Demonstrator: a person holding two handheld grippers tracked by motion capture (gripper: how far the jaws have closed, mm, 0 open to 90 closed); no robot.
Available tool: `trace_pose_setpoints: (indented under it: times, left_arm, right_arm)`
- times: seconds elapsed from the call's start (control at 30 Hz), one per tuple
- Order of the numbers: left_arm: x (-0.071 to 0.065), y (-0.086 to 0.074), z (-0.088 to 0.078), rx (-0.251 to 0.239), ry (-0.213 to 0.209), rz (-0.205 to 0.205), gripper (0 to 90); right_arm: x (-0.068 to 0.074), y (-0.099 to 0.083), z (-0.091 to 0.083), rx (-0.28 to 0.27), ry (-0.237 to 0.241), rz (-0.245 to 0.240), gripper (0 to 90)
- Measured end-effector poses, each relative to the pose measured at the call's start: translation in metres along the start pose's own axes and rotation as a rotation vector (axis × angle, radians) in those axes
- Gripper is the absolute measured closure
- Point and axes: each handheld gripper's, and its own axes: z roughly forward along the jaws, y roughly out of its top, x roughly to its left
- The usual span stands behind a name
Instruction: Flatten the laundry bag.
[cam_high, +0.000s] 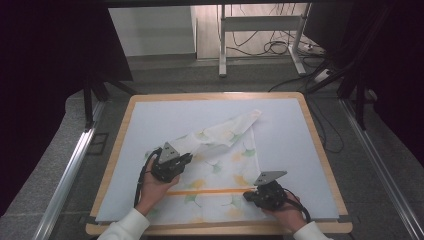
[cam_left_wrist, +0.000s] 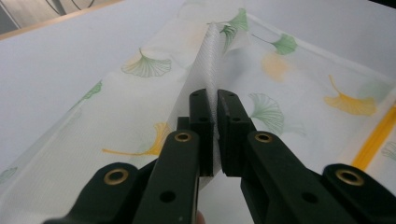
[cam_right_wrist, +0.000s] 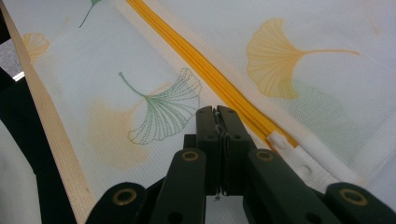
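A white mesh bag printed with green and yellow ginkgo leaves lies on the pale blue mat. A yellow zipper runs across its near part. My left gripper is shut on a raised fold of the bag, which stands up between the jaws of the left gripper and leads to a lifted flap toward the far right. My right gripper sits at the zipper's right end. In the right gripper view the right gripper is shut on a small metal piece beside the zipper, apparently its pull.
The mat sits on a wooden table with a raised rim. Aluminium rails run along both sides. Beyond the far edge stand a metal frame leg and loose cables on the floor.
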Motion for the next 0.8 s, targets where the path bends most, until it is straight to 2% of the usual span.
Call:
trace_pose_setpoints:
  times: [0.23,0.8]
  left_arm:
    - [0.019,0.001,-0.001,-0.009,0.035,-0.026,86.4]
    - [0.044,0.002,0.000,-0.016,0.075,-0.067,86.4]
  right_arm:
    - [0.000,0.000,0.000,0.000,0.003,0.000,87.6]
    - [-0.001,0.000,0.000,0.001,0.004,-0.002,87.6]
